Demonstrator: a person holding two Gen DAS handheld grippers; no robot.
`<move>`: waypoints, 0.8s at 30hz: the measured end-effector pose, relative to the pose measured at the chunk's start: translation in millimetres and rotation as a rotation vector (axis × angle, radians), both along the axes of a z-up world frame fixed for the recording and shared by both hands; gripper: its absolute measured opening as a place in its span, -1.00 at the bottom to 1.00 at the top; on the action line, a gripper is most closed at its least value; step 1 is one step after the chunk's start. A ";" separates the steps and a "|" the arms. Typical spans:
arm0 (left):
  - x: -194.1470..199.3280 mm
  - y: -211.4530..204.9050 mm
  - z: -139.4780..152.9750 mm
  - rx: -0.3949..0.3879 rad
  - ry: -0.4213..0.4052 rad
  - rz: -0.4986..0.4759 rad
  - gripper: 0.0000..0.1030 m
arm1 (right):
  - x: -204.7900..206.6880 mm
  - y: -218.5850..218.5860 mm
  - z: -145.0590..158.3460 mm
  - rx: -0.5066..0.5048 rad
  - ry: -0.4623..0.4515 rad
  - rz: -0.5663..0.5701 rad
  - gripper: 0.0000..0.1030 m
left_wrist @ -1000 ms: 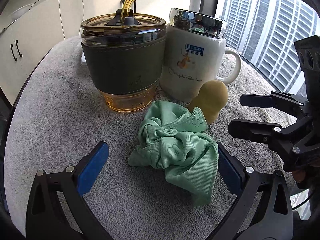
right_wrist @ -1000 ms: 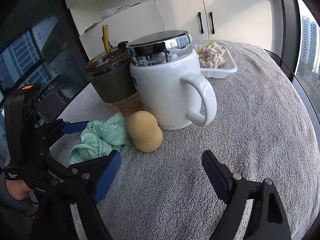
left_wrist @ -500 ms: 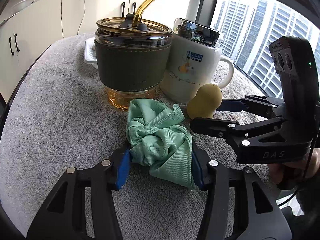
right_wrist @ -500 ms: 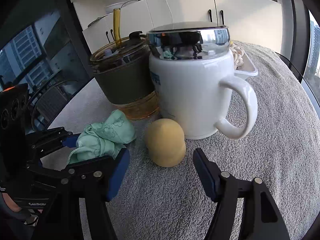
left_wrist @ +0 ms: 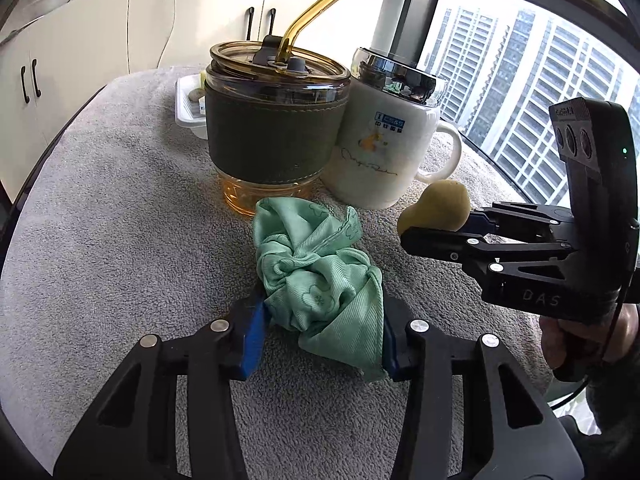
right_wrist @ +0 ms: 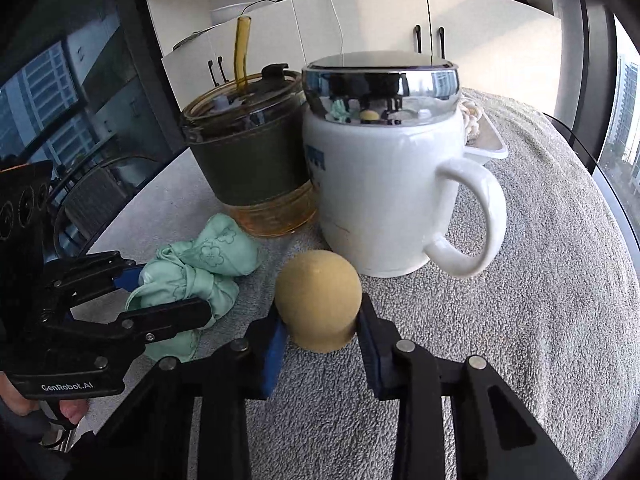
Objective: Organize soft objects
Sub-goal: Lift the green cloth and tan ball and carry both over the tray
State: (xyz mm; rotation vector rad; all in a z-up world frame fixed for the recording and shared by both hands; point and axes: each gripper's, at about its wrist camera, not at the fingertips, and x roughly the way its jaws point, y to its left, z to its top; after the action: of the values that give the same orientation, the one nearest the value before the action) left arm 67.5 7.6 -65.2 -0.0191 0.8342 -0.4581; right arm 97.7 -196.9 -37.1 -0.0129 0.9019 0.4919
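A crumpled mint-green cloth (left_wrist: 316,280) lies on the grey towel (left_wrist: 120,220) in front of the cups. My left gripper (left_wrist: 320,332) is closing, and its blue pads press the cloth's near end from both sides. From the right wrist, the left gripper (right_wrist: 168,294) is seen gripping the cloth (right_wrist: 216,252) at the left. A yellow gourd-shaped sponge (right_wrist: 318,300) stands beside the white mug. My right gripper (right_wrist: 322,336) is closing, with both pads against the sponge's lower half. In the left wrist view the right gripper (left_wrist: 440,224) holds the sponge (left_wrist: 436,204) at the right.
A glass tumbler (left_wrist: 272,136) with an olive sleeve and amber straw stands just behind the cloth. Next to it is a white mug (left_wrist: 384,148) with a chrome lid. Behind them a white tray (left_wrist: 188,108) holds a rope knot (right_wrist: 472,116). The round table's edge curves close by.
Both grippers went from wide open to closed. The left jaws came in on the green cloth. The right gripper moved up to the yellow sponge and clamped it.
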 end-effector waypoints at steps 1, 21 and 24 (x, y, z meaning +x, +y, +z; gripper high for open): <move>-2.3 0.5 2.4 -0.001 -0.004 -0.001 -0.17 | -2.7 -2.5 2.3 -0.004 -0.005 -0.001 -0.31; 29.9 56.0 106.4 0.077 -0.196 0.036 -0.17 | 30.2 -79.0 106.7 -0.113 -0.180 -0.035 -0.31; 53.9 62.3 119.5 0.098 -0.214 0.047 -0.17 | 51.2 -81.8 122.0 -0.140 -0.206 -0.021 -0.31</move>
State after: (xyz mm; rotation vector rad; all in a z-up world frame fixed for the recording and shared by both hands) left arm 121.5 69.9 54.2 0.0996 0.6432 -0.3669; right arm 148.9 -278.7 84.9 -0.1780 0.7317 0.3990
